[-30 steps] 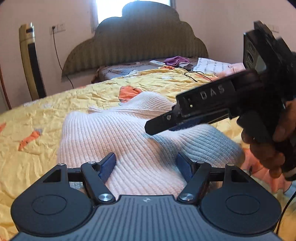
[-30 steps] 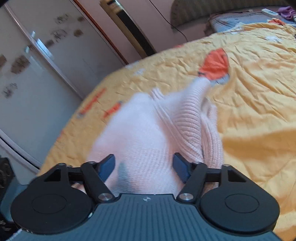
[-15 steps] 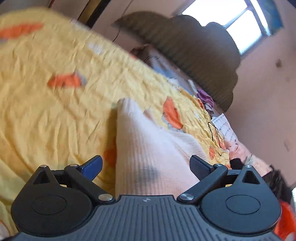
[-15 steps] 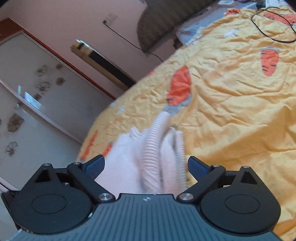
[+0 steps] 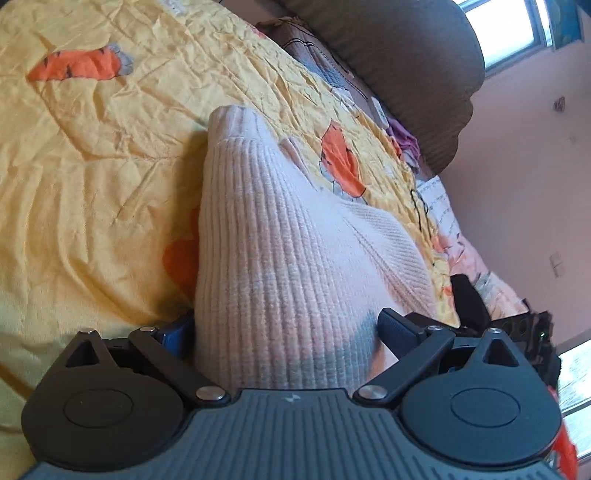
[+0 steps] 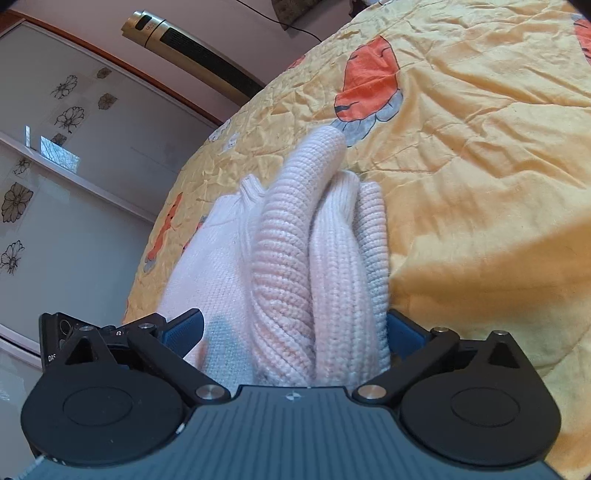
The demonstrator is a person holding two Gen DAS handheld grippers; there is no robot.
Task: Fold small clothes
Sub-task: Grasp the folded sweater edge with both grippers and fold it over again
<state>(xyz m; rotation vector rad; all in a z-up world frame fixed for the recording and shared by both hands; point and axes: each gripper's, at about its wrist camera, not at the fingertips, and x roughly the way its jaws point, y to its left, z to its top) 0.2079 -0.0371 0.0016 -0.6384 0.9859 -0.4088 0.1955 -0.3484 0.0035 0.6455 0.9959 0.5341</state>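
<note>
A pale pink ribbed knit sweater lies bunched on a yellow bedspread with orange carrot prints. My left gripper stands wide open around the near end of the sweater. The knit fills most of the gap and hides part of the left pad. In the right wrist view the sweater shows as several thick folded ridges on the bedspread. My right gripper straddles these ridges and its jaws are opening, with the knit between them.
A dark padded headboard and a bright window stand beyond the bed. Purple cloth and a black cable lie near the pillows. A tower fan and flower-patterned wardrobe doors border the bed's other side.
Both grippers' jaws have spread much wider around the sweater. Both views have rolled. The right gripper no longer crosses the middle of the left wrist view.
</note>
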